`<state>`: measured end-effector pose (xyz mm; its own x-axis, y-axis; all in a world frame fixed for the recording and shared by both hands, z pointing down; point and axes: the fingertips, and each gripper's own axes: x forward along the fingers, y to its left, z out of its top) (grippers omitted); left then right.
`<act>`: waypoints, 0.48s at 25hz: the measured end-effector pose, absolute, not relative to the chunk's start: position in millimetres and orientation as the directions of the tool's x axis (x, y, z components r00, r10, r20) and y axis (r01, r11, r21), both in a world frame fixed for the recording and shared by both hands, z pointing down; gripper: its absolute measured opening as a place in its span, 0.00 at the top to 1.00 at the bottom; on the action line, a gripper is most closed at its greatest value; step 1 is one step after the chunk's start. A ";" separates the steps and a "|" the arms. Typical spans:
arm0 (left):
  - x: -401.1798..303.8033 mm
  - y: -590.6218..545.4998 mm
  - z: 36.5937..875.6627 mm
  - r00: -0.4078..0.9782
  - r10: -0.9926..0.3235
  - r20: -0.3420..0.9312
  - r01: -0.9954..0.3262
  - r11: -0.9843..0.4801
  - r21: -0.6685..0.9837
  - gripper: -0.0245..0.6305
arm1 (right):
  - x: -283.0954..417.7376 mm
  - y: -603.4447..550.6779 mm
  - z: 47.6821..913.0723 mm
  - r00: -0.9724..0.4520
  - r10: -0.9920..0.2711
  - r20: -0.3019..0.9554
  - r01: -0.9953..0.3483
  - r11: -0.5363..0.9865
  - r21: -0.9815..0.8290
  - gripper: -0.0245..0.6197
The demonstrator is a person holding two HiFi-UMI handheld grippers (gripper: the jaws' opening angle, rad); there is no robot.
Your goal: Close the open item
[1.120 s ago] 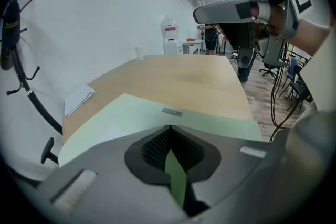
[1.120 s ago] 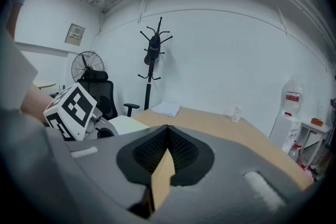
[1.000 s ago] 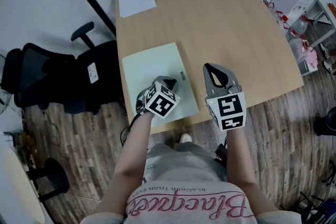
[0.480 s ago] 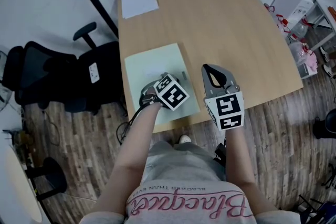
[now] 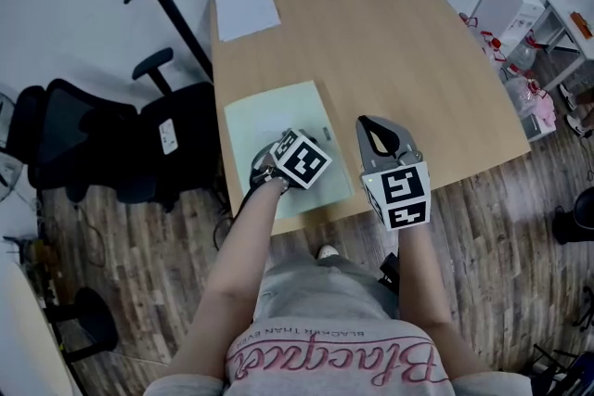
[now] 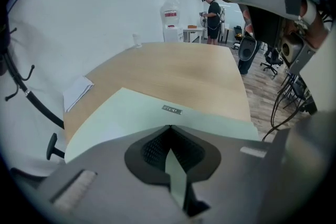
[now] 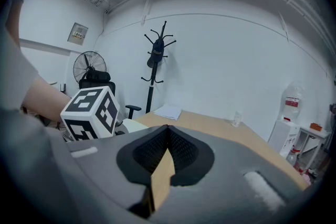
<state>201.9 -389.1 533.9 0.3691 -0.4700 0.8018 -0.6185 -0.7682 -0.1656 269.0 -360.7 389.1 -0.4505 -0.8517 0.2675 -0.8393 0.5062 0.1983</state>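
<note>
Seemingly shut already, the pale green folder (image 5: pixel 278 121) lies flat at the table's (image 5: pixel 399 60) 7 o'clock corner. My left gripper (image 6: pixel 169 127) sits over its near edge, my right gripper (image 5: pixel 368 121) at its 3 o'clock. Both jaws are closed and empty. Next, I judge: press the cover flat.

Grey pink-lettered shirt (image 5: pixel 320 297); grey cube-bearing left tool (image 6: pixel 167 128), right tool (image 7: pixel 167 127).
</note>
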 end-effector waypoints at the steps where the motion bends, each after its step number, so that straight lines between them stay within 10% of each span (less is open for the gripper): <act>1: 198.5 -387.6 532.3 0.369 -0.469 0.803 -0.631 -0.760 -0.154 0.93 | 268.7 -359.1 387.5 -0.448 -0.854 0.265 -0.840 0.504 0.201 0.96; 12: 152.2 -385.2 484.4 0.419 -0.568 0.708 -0.725 -0.679 -0.115 0.93 | 259.8 -357.2 354.4 -0.417 -0.886 0.204 -0.869 0.454 0.195 0.96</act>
<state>152.2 -385.2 484.4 0.4195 -0.5676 0.7084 -0.7247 -0.6794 -0.1153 259.8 -357.2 354.4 -0.4166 -0.8858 0.2044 -0.8694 0.4540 0.1953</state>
